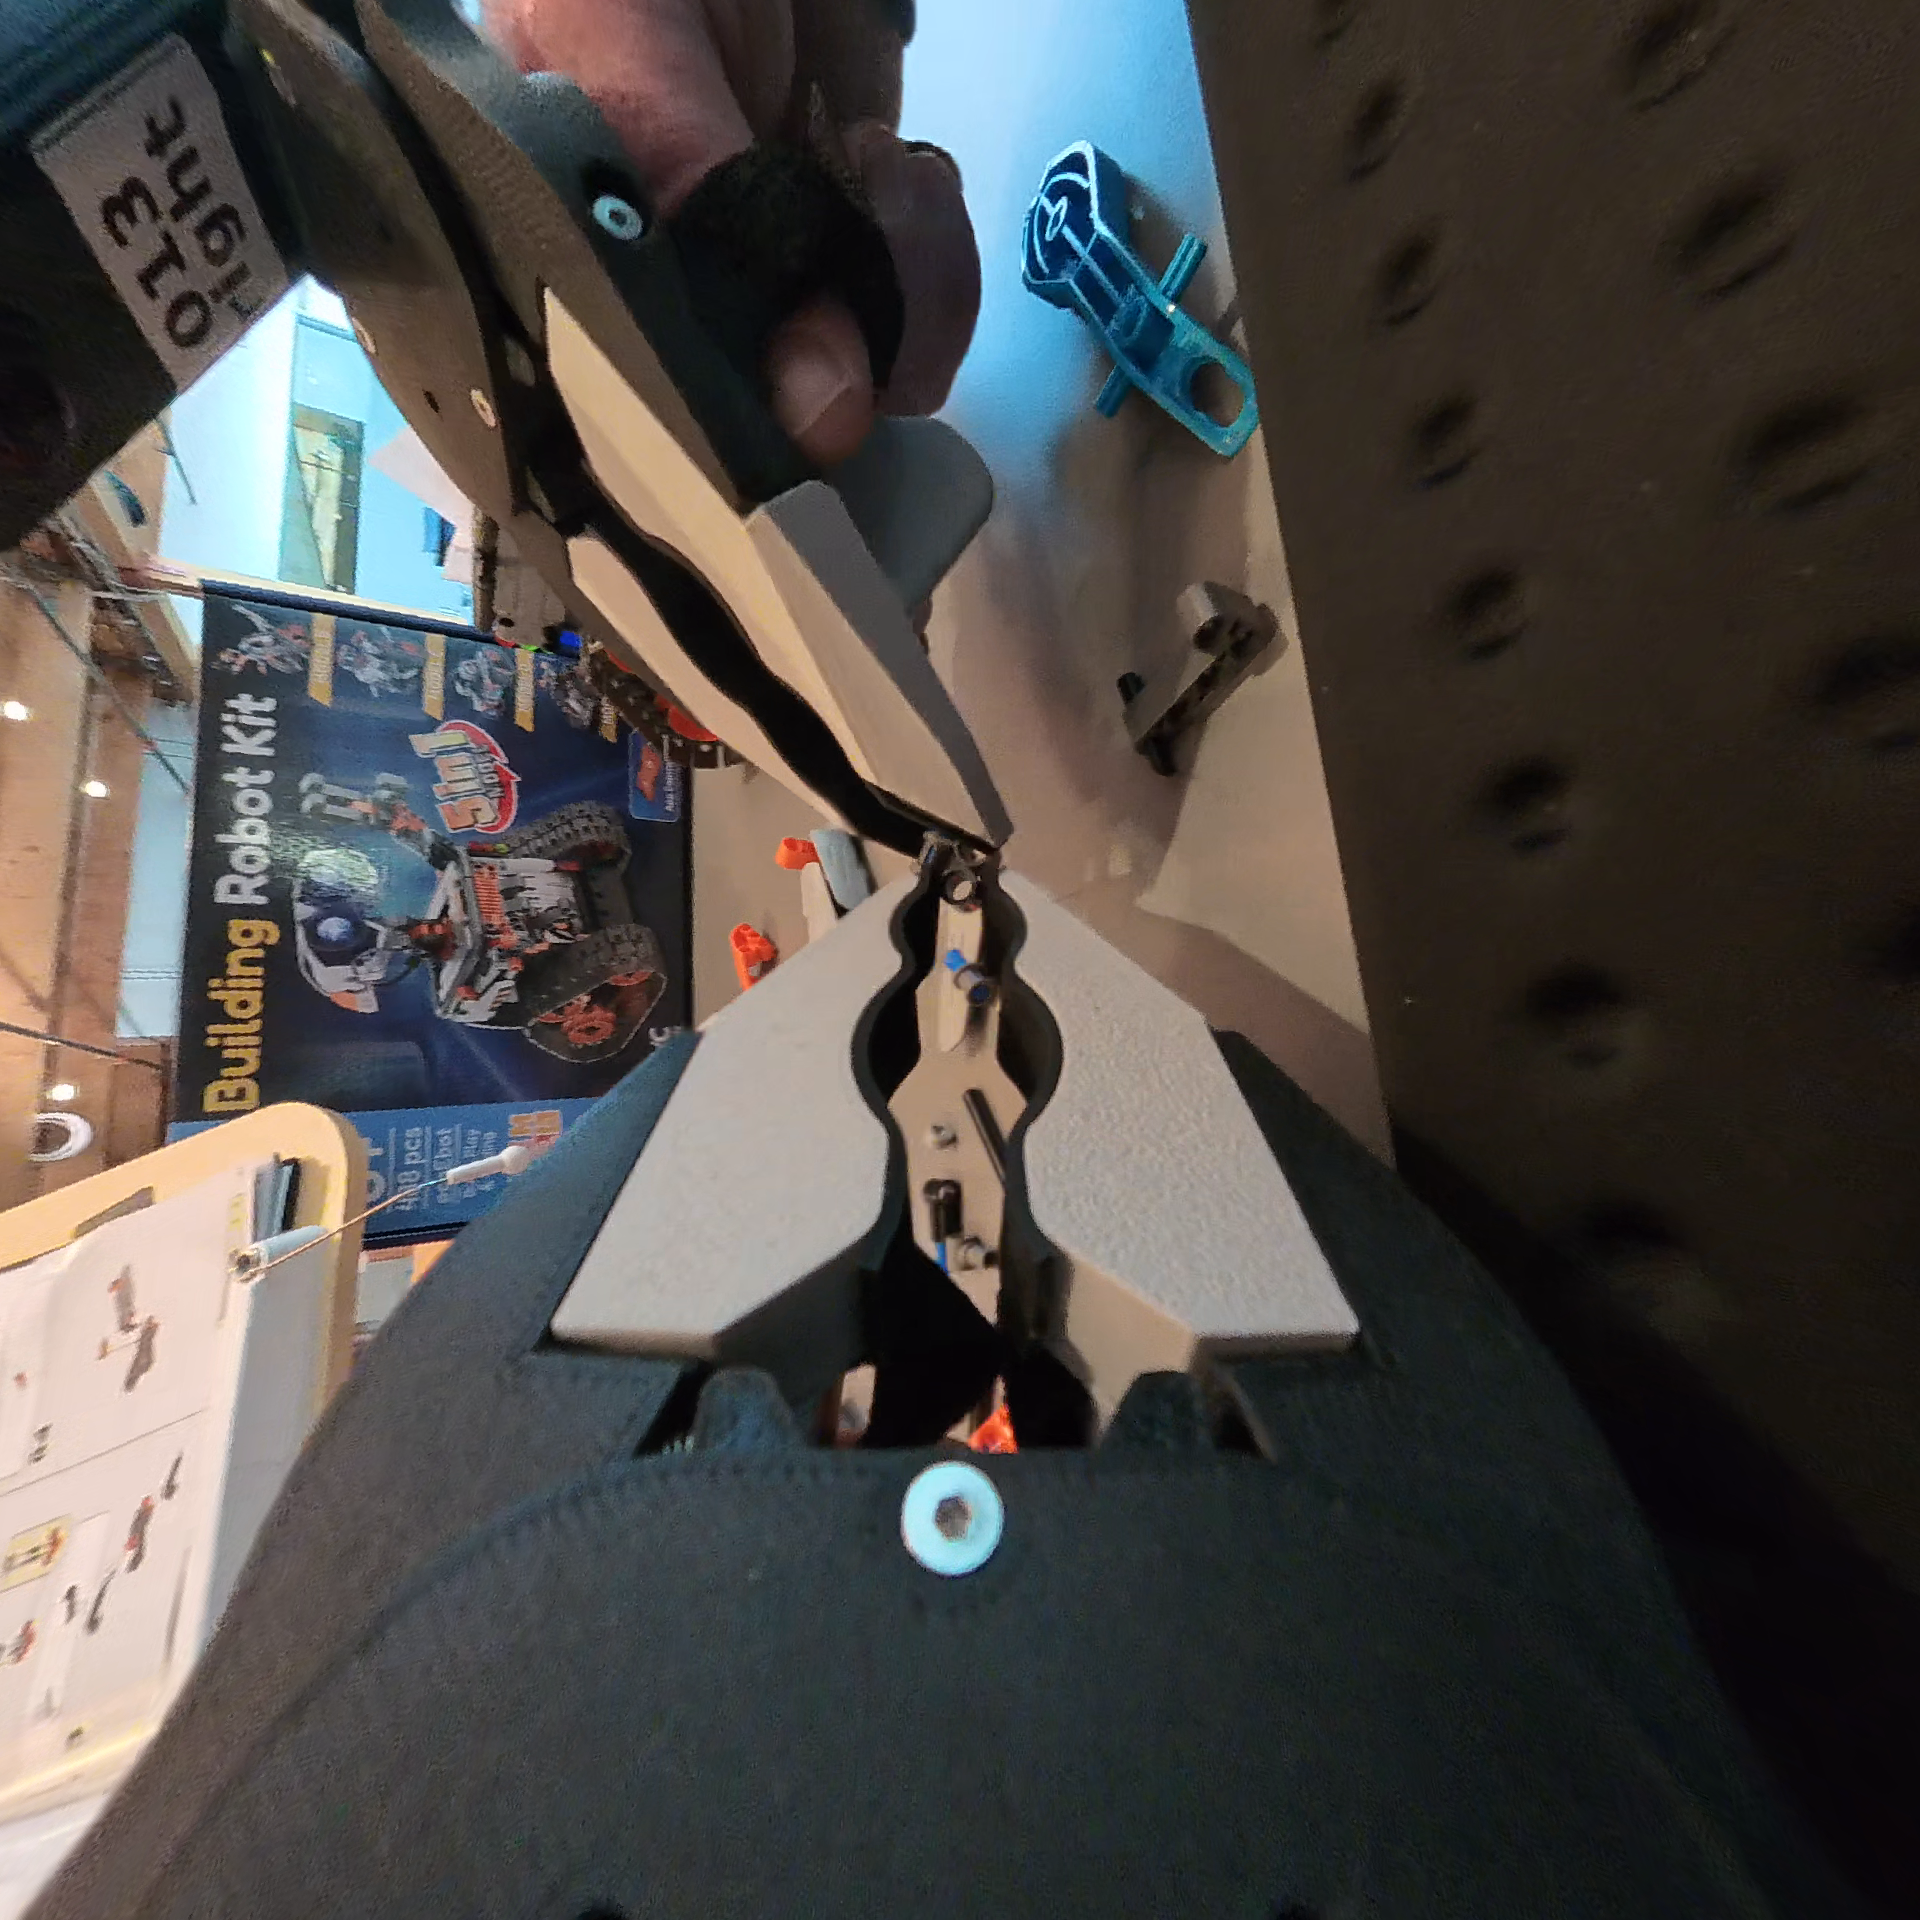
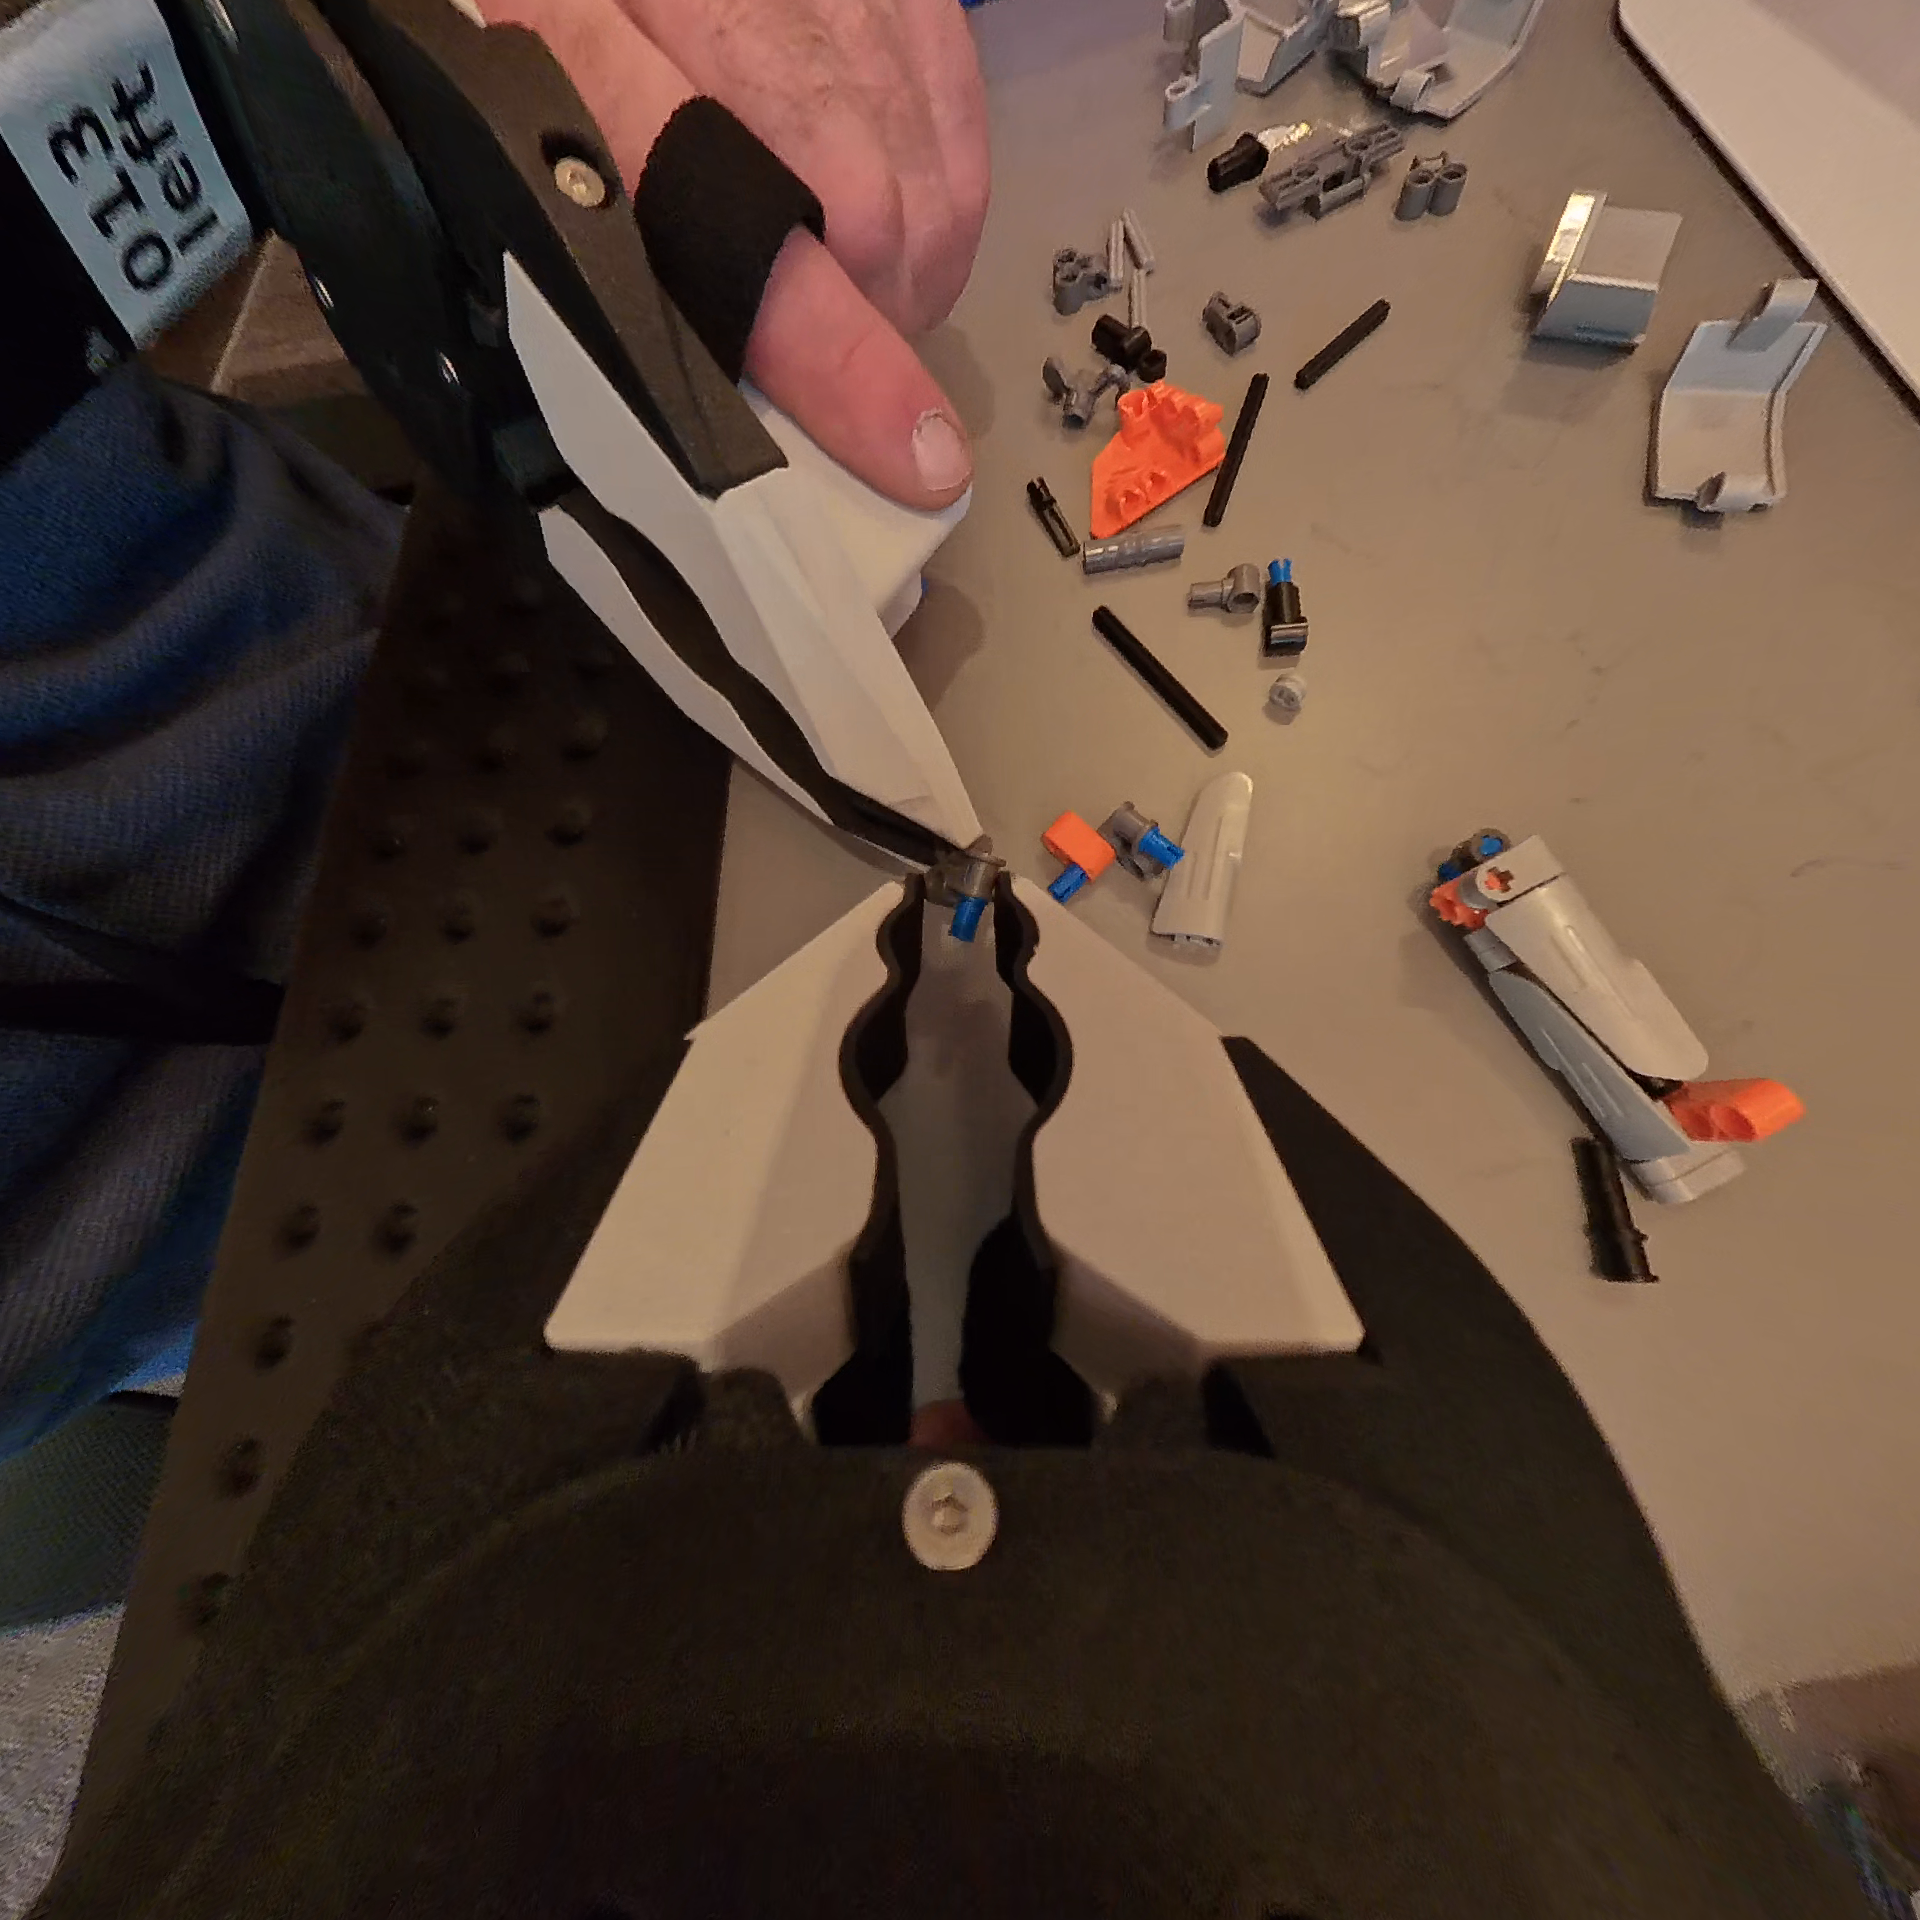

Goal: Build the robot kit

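A small grey connector [image 2: 964, 871] with a blue pin [image 2: 966, 914] is pinched between both grippers' tips, just above the grey table [image 2: 1455, 727]. My right gripper [image 2: 961, 896] is shut on it from below. My left gripper [image 2: 951, 847], held by a hand [image 2: 862, 208], comes in from the upper left and is shut on the same piece. In the left wrist view the left gripper [image 1: 961, 896] meets the right gripper [image 1: 971, 840] tip to tip on the small piece [image 1: 961, 881], which shows only as a small dark blur there.
Several loose parts lie on the table to the right: an orange piece [image 2: 1153, 457], a black axle [image 2: 1158, 675], a grey panel [image 2: 1200, 862] and a grey and orange sub-assembly [image 2: 1590, 1008]. A black studded mat [image 2: 468, 935] borders the table. A kit box [image 1: 416, 862], a booklet [image 1: 104, 1455] and a blue part [image 1: 1132, 301] stand beyond. Only a small space, under 4 cm, lies between the two pairs of fingers.
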`<state>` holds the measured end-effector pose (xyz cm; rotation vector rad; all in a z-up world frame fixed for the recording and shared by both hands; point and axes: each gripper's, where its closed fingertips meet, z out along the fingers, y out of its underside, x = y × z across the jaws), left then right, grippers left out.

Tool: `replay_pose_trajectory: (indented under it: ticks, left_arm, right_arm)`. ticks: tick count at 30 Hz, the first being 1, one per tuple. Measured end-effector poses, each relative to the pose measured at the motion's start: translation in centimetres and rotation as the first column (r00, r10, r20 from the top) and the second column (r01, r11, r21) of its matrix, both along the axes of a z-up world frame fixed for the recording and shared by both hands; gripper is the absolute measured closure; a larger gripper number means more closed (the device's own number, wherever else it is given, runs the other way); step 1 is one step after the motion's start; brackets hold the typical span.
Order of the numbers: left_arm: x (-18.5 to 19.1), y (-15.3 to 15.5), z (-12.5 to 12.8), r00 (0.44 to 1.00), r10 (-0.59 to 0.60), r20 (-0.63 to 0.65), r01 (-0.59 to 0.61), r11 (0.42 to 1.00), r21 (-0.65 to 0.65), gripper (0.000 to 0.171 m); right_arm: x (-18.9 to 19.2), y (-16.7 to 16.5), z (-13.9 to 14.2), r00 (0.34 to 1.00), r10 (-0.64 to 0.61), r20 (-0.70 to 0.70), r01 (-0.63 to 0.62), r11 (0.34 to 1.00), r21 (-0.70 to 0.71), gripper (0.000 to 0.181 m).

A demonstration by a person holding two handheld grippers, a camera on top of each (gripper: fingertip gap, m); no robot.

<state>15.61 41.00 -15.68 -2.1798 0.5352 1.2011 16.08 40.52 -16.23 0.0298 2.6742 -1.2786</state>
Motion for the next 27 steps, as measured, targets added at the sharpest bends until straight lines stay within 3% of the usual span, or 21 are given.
replay_pose_trajectory:
  ticks: [3,6,10,12,16,21,27]
  left_arm:
    - [0.0,0.0,0.6,0.998,-0.007,-0.062,0.008,1.0,0.007,0.166]
    - [-0.2,-0.1,0.5,0.998,0.002,-0.069,-0.002,1.0,0.01,0.166]
    - [-1.1,-1.1,0.3,0.99,0.078,0.119,-0.086,0.994,0.065,0.157]
    - [-1.9,-1.9,-0.8,0.95,0.145,0.276,-0.168,0.984,0.062,0.146]
    - [-2.0,-2.1,-2.1,0.843,0.175,0.508,-0.241,0.968,0.067,0.142]
    - [-2.4,-1.8,-2.8,0.782,0.201,0.59,-0.274,0.961,0.035,0.15]
    - [-2.4,-1.4,-2.9,0.777,0.173,0.605,-0.244,0.969,0.036,0.151]
  right_arm:
    - [0.0,-0.3,0.6,0.999,-0.014,0.047,0.016,0.999,-0.038,0.171]
    - [-0.4,-0.3,0.5,1.0,-0.014,-0.025,0.014,1.0,-0.028,0.173]
    - [-1.3,0.2,0.0,0.984,-0.008,-0.177,0.017,0.999,0.047,0.175]
    - [-1.4,0.5,-0.7,0.97,0.025,-0.24,0.0,0.995,0.104,0.176]
    - [-1.5,0.6,-1.9,0.951,0.078,-0.298,-0.025,0.984,0.178,0.176]
    - [-1.2,0.4,-2.7,0.934,0.138,-0.329,-0.06,0.97,0.235,0.175]
    - [-1.2,0.7,-2.7,0.931,0.161,-0.326,-0.079,0.965,0.25,0.175]
